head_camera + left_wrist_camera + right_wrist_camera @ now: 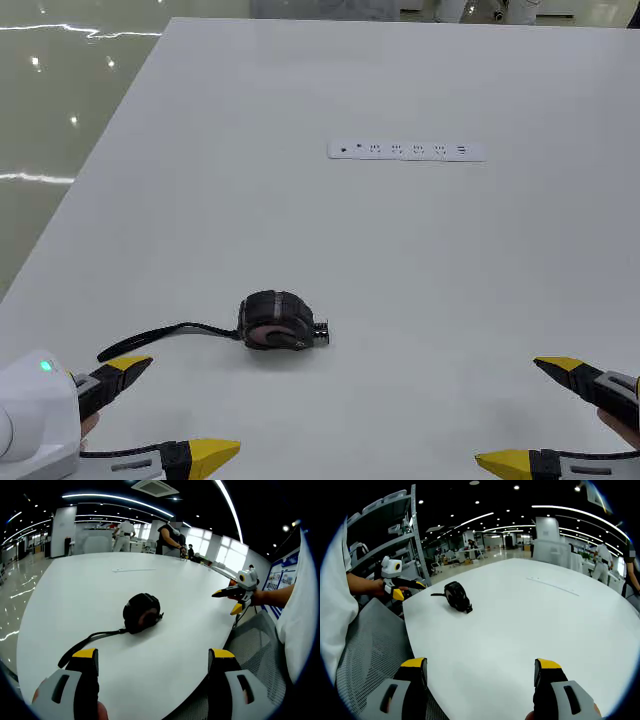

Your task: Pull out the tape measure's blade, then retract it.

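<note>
A black tape measure (277, 322) lies on the white table (400, 250), its blade tip facing right and its black wrist strap (165, 335) trailing to the left. It also appears in the left gripper view as the tape measure (142, 612) and in the right gripper view as the tape measure (457, 595). My left gripper (180, 410) stands open at the near left edge, just short of the strap, holding nothing. My right gripper (540, 412) is open at the near right, well apart from the tape measure. Both have yellow-tipped fingers.
A white power strip (405, 150) lies flat farther back on the table. The table's left edge (80, 190) drops to a glossy floor. People stand at benches beyond the table (150, 535). A mesh chair (375, 645) sits by the near edge.
</note>
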Tool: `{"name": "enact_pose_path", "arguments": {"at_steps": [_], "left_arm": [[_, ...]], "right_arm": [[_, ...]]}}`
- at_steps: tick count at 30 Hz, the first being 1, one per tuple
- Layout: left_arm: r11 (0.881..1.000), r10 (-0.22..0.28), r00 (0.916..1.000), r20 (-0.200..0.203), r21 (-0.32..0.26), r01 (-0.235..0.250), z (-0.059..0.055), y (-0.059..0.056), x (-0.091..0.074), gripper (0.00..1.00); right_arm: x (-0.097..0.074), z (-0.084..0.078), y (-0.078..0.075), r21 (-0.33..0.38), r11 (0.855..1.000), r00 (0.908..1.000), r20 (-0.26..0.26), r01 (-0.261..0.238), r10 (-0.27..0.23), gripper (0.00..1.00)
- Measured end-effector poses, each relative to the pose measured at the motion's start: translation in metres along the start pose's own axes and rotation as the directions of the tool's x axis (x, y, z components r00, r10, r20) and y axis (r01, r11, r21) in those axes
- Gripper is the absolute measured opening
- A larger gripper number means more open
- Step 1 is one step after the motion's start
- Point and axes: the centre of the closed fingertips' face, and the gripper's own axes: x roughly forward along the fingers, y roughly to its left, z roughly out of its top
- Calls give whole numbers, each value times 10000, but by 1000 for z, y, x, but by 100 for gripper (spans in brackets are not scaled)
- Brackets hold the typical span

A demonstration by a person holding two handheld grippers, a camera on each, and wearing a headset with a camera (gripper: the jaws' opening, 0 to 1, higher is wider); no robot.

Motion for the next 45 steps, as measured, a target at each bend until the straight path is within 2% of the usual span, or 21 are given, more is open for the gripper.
{"name": "enact_pose_path", "arguments": {"at_steps": [13, 19, 29, 39, 45], "left_arm": [[9996, -197, 9997, -175, 185, 200, -3, -3, 4, 88], [9996, -186, 9998, -104, 190, 188, -1, -3, 3, 88], [9993, -253, 9996, -90, 261, 255, 3, -4, 5, 87], [9985, -376, 9992, 132, 403, 370, 12, 0, 12, 87], [9959, -615, 9981, 16, 666, 612, 19, 2, 22, 88]], "right_arm": [[-1, -1, 2, 40, 10000, 10000, 26, -22, 22, 89], [-1, 2, 1, 31, 10000, 10000, 97, 19, -19, 89], [0, -2, 2, 67, 10000, 10000, -15, -66, 66, 89], [7, 4, 0, -119, 9996, 9996, -79, -256, 255, 88], [19, 11, -3, -287, 9987, 9991, -96, -422, 419, 88]]}}
